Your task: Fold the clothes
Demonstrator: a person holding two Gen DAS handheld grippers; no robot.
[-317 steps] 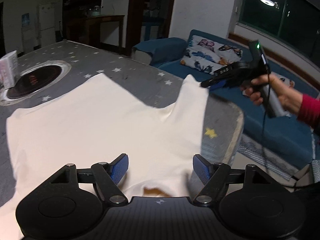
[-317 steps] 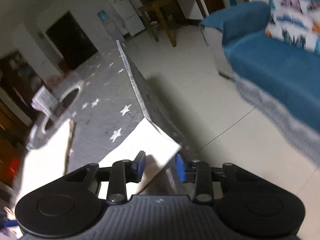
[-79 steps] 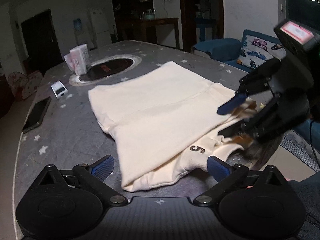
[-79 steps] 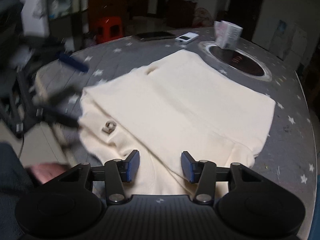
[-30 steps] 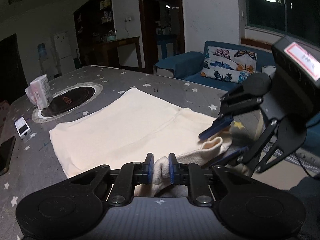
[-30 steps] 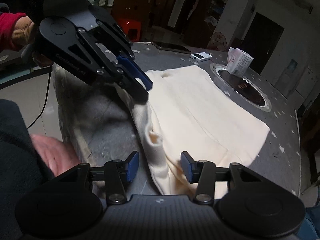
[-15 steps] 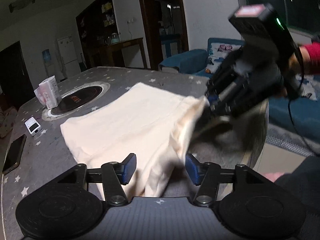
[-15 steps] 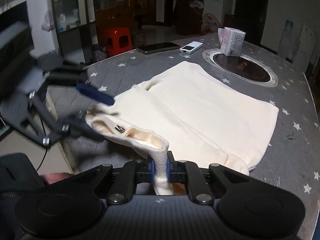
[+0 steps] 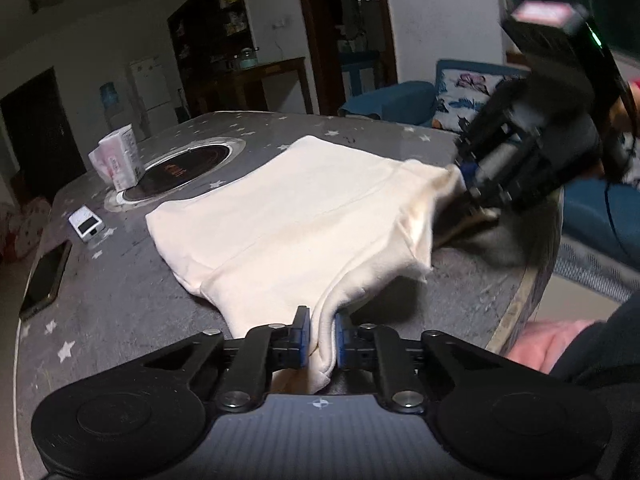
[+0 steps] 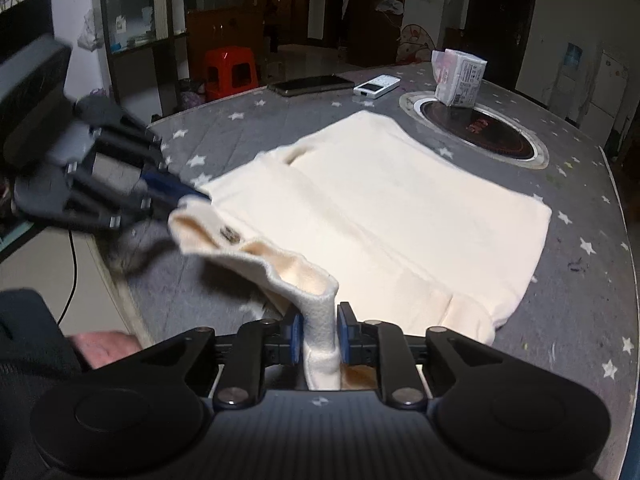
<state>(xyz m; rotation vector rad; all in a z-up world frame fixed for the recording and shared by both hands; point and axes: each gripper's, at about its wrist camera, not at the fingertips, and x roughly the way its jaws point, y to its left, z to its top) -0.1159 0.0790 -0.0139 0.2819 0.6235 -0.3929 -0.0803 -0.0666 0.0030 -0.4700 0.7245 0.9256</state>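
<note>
Two grippers pinch the near hem of a cream garment (image 9: 304,216) lying partly folded on a grey star-print table (image 9: 120,300). The left gripper (image 9: 322,334) is closing, its blue pads pressing a fold of the cloth's near edge between them. The right gripper (image 10: 319,334) is easing open, a thick fold of cloth between its pads and touching both. Beyond the garment sit a round dark inset (image 10: 476,128), a tissue pack (image 10: 458,76), a white remote (image 10: 376,86) and a phone (image 10: 310,85).
</note>
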